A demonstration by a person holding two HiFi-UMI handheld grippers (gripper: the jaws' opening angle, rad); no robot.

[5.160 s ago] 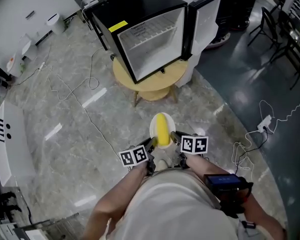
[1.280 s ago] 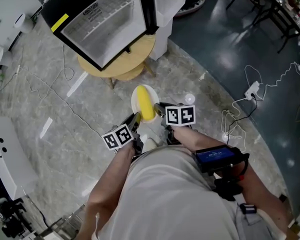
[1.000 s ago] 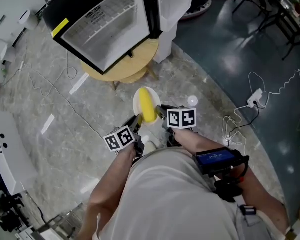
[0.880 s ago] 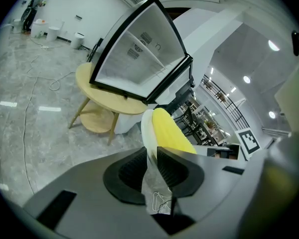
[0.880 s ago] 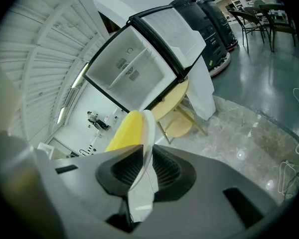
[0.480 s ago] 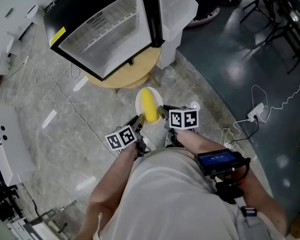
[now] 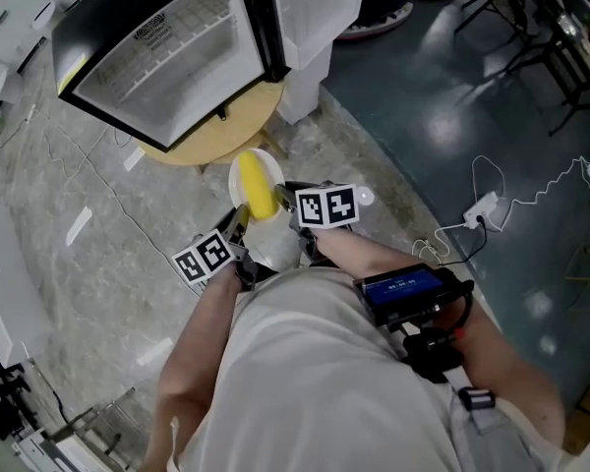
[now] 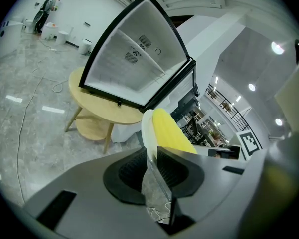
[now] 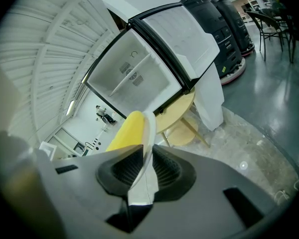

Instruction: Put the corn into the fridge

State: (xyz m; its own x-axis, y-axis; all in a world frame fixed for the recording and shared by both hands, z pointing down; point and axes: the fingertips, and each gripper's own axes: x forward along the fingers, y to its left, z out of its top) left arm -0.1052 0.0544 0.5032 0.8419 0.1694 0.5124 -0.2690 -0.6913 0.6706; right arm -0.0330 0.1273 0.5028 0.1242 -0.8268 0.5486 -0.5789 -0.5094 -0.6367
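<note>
Partly cropped fridge (image 7: 157, 57), left claw (image 8: 150, 153), right claw (image 9: 146, 156) clamping corn (image 7: 258, 187) plate (image 7: 235, 169)

Pale shirt (image 7: 305, 362); arm device (image 7: 403, 291) (blue screen); grey left claw (image 8: 150, 153), right claw (image 9: 145, 153).

In the head view the top edge cuts off the fridge (image 7: 167, 47) and its open door (image 7: 310, 8), and the fridge covers most of the round tabletop (image 7: 226, 131). The corn (image 7: 257, 187) hides the middle of the plate (image 7: 234, 193). The marker cubes hide the hands that hold the left tool (image 7: 238, 224) and the right tool (image 7: 287, 197). In each tool's own view the closed jaws cover the stretch of plate rim they clamp and the corn's near end. The label (image 7: 149, 26) inside the fridge and the forearm screen (image 7: 401, 287) are too small to read. A distant person (image 8: 44, 6) is too small to make out.
</note>
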